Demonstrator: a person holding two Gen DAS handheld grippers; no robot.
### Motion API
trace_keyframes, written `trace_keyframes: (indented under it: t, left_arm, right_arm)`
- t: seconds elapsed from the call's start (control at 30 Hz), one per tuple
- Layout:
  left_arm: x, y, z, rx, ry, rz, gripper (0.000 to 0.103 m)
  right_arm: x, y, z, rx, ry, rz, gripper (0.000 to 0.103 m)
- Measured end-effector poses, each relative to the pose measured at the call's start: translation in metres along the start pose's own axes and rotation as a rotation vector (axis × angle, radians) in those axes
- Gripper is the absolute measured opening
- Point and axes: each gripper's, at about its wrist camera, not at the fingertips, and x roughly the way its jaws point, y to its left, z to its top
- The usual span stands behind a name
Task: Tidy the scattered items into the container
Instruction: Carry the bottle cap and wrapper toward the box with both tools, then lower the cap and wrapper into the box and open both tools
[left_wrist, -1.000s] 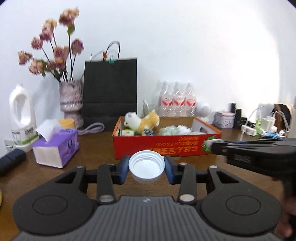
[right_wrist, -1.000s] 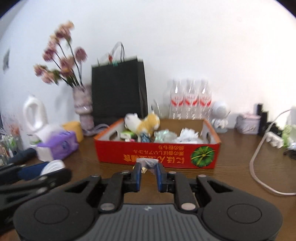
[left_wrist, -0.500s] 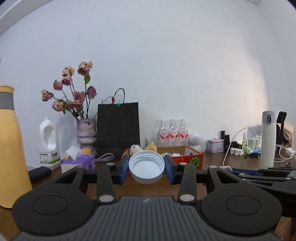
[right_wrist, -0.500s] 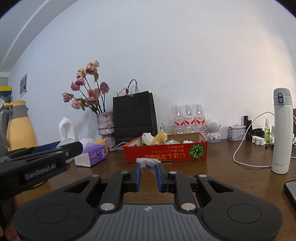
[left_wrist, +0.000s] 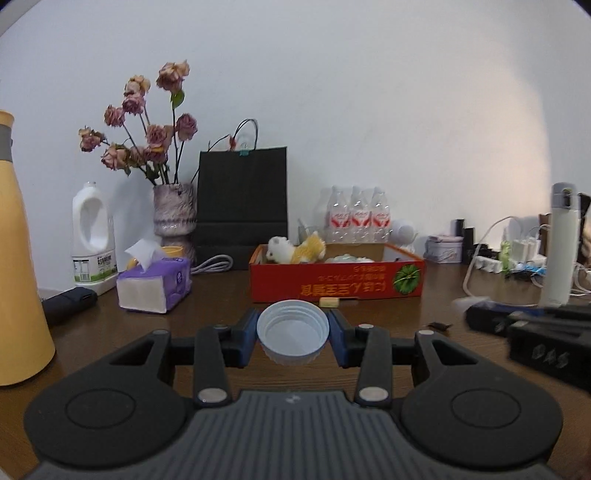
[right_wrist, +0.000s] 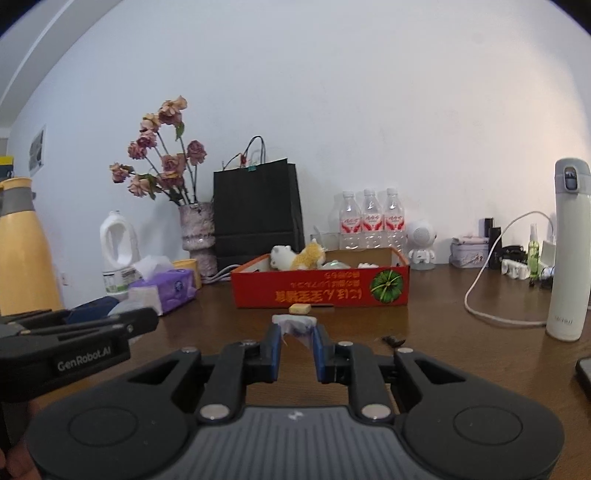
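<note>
Clamped between the blue pads of the left gripper (left_wrist: 293, 334), a white bottle cap (left_wrist: 293, 332) is held with its open side facing the camera, above the wooden table (left_wrist: 221, 295). A small crumpled whitish wrapper (right_wrist: 294, 325) is pinched at the tips of the right gripper (right_wrist: 295, 338), whose jaws are drawn close on it. Just beyond both grippers, a small yellowish block (right_wrist: 299, 308) is seen on the table, right in front of the red cardboard box (right_wrist: 321, 291). Inside that box a white-and-orange plush toy (right_wrist: 295, 258) and some pale crumpled items are lying. A tiny dark scrap (right_wrist: 393, 339) is seen on the table to the right. A purple tissue box (left_wrist: 155, 284) is set to the left of the box, and a black paper bag (left_wrist: 243, 199) is standing behind it against the wall.
</note>
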Motion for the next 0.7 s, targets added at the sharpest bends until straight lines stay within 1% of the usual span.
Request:
trace_keyframes:
  t: [0.07,0.17,0.23,0.27,0.33,0.4,0.47,0.5,0.57,0.6,0.63,0.7]
  left_arm:
    - [0.016,0.004,0.012,-0.007,-0.016,0.006,0.041]
    - [0.052,0.011,0.042,-0.012,-0.074,0.011,0.041]
    - [0.085,0.015,0.068,-0.017,-0.091,-0.014,0.041]
    - [0.105,0.018,0.082,-0.031,-0.081,-0.043,0.042]
    - [0.155,0.025,0.115,-0.074,-0.008,-0.124,0.042]
    - [0.200,0.031,0.142,-0.119,0.030,-0.143,0.042]
    - [0.246,0.035,0.164,-0.128,0.063,-0.156,0.042]
    - [0.270,0.038,0.172,-0.131,0.110,-0.170,0.042]
    - [0.322,0.042,0.183,-0.141,0.275,-0.158,0.042]
    - [0.346,0.044,0.185,-0.143,0.359,-0.169,0.041]
    - [0.371,0.046,0.185,-0.156,0.442,-0.199,0.041]
    - [0.420,0.048,0.178,-0.170,0.608,-0.264,0.041]
  right_arm:
    - [0.014,-0.007,0.012,-0.001,-0.016,-0.019,0.017]
    - [0.045,-0.020,0.038,-0.010,-0.054,-0.040,0.017]
    - [0.073,-0.029,0.061,0.003,-0.076,-0.036,0.017]
    - [0.088,-0.033,0.074,0.008,-0.080,-0.030,0.017]
    - [0.123,-0.044,0.105,0.021,-0.089,-0.020,0.017]
    - [0.166,-0.055,0.138,0.034,-0.027,-0.004,0.018]
    - [0.210,-0.067,0.163,0.082,0.050,0.018,0.018]
    - [0.235,-0.072,0.174,0.083,0.097,0.011,0.018]
    - [0.278,-0.086,0.193,0.067,0.191,-0.001,0.018]
    - [0.301,-0.097,0.202,0.070,0.247,-0.012,0.018]
    - [0.326,-0.109,0.211,0.082,0.316,-0.004,0.018]
    - [0.374,-0.134,0.220,0.152,0.448,0.010,0.018]
